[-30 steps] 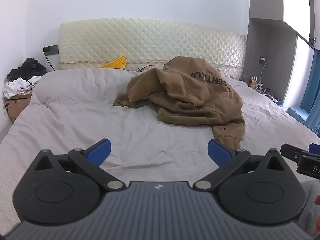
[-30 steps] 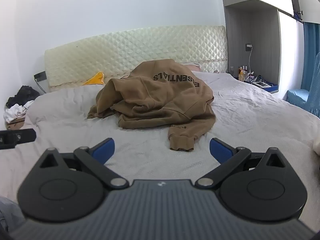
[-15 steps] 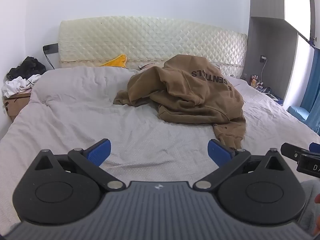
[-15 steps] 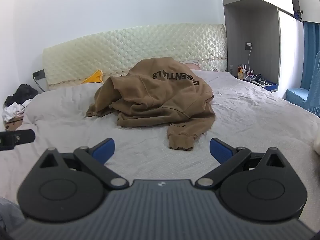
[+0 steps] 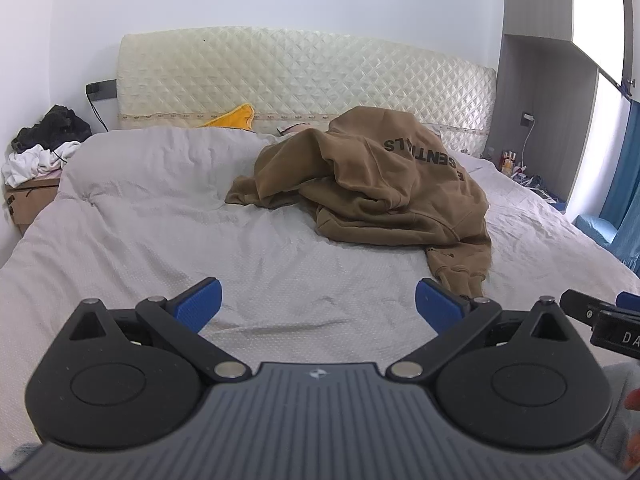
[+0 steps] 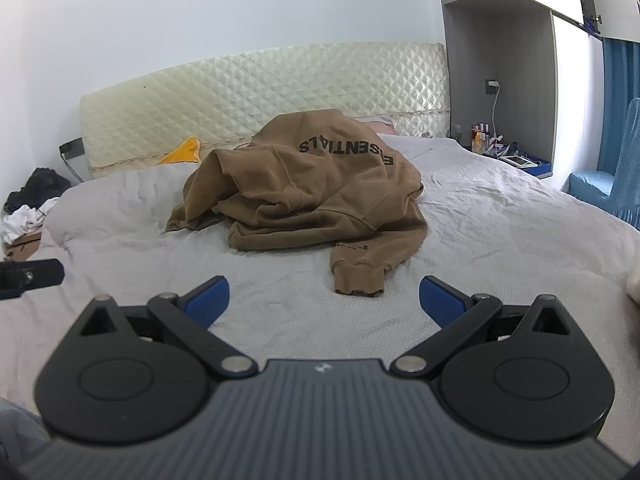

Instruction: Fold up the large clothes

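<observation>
Both grippers had edged nearer the crumpled brown hoodie (image 6: 312,196); left gripper (image 5: 318,306) and right gripper (image 6: 324,300) were spread wide, holding nothing, above the bed (image 5: 140,216).

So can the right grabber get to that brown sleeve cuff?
Probably yes. The right gripper is open and the hoodie's cuff lies just ahead on the bed cover, with only bare cover between them.

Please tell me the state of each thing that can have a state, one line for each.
Brown hoodie: crumpled in a heap, unfolded, on the bed.
Left tool: open, empty, above the bed.
Right tool: open, empty, short of the hoodie's cuff.
</observation>
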The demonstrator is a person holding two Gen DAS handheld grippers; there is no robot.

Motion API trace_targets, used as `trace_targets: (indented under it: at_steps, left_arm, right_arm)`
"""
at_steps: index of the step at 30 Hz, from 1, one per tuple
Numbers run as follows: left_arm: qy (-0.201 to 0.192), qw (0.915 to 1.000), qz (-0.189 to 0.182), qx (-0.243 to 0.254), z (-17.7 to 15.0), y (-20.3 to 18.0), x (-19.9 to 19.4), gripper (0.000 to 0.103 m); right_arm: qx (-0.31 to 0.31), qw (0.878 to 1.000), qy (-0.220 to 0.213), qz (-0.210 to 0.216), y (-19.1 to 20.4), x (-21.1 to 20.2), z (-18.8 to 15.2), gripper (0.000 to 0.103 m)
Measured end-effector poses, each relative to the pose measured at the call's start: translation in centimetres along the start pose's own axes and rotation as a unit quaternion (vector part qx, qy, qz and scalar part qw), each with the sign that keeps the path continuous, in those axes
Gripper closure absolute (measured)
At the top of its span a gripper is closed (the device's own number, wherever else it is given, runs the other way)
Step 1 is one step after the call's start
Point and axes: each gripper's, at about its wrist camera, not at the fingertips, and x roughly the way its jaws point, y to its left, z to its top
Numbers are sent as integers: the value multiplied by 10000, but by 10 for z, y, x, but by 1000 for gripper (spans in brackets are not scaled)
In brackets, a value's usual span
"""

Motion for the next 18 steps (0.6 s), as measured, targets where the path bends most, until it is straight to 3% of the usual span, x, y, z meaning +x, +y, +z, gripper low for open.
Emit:
trace_targets:
  at_steps: [18]
  left_arm:
    - [31, 10000, 61, -35, -2, 3, 2, 0]
  right_arm:
    - [-17, 10000, 38, 11, 1, 4, -1, 0]
